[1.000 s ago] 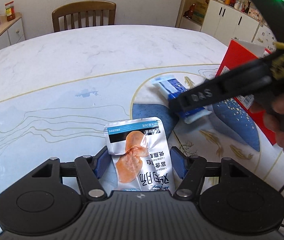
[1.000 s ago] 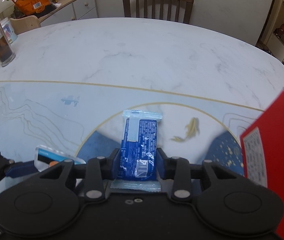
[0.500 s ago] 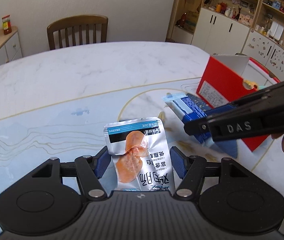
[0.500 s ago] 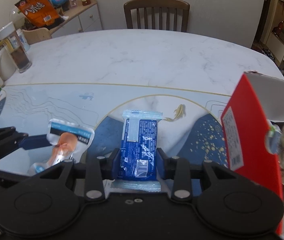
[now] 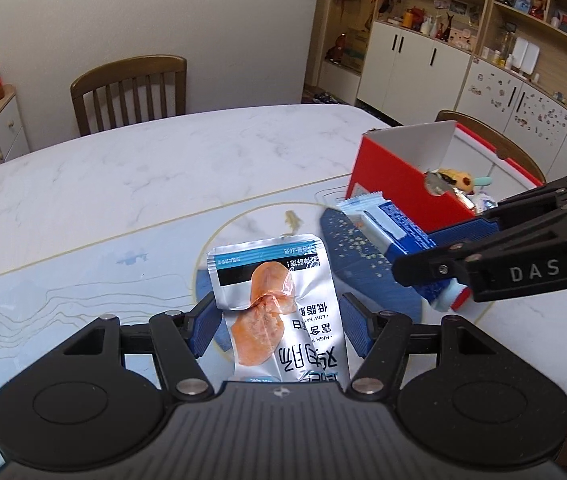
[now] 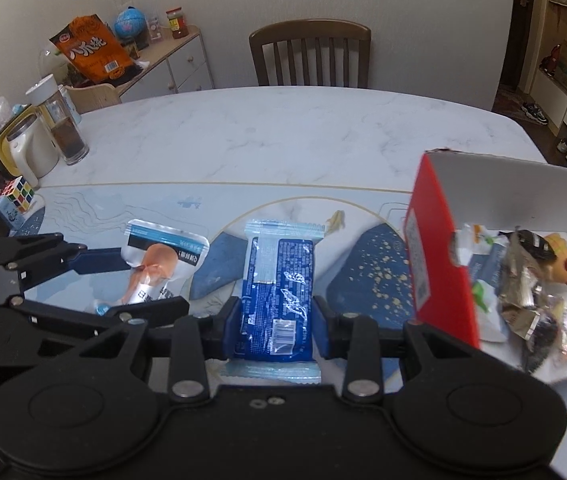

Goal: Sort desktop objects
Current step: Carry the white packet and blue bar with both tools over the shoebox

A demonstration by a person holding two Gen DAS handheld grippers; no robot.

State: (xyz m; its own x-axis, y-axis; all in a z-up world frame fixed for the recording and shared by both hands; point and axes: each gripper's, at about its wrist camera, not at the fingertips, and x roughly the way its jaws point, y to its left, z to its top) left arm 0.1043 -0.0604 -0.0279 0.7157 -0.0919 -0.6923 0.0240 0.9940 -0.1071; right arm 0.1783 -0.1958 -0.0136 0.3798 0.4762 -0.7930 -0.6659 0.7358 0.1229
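The left tool (image 5: 279, 322) is clamped on a silver snack pouch (image 5: 277, 300) with an orange picture, gripping its lower part so the sealed top edge sticks out forward above the desk (image 5: 123, 184). The right tool (image 6: 277, 326) is clenched on a blue wrapped packet (image 6: 277, 292), its crimped pale end pointing ahead; both packs are held off the surface.

Just right of the blue packet stands a red box (image 6: 439, 264) with a white inside, open at the top and already holding a jumble of wrappers and a small yellow toy (image 6: 565, 260). Its near red wall is close beside the right tool's outer finger.

The far half of the marble desk is bare up to its rounded edge, where a wooden chair (image 6: 309, 54) stands. At the left edge sit a glass jar (image 6: 61, 124), a white kettle (image 6: 29, 148) and a puzzle cube (image 6: 19, 192), well apart from both tools.
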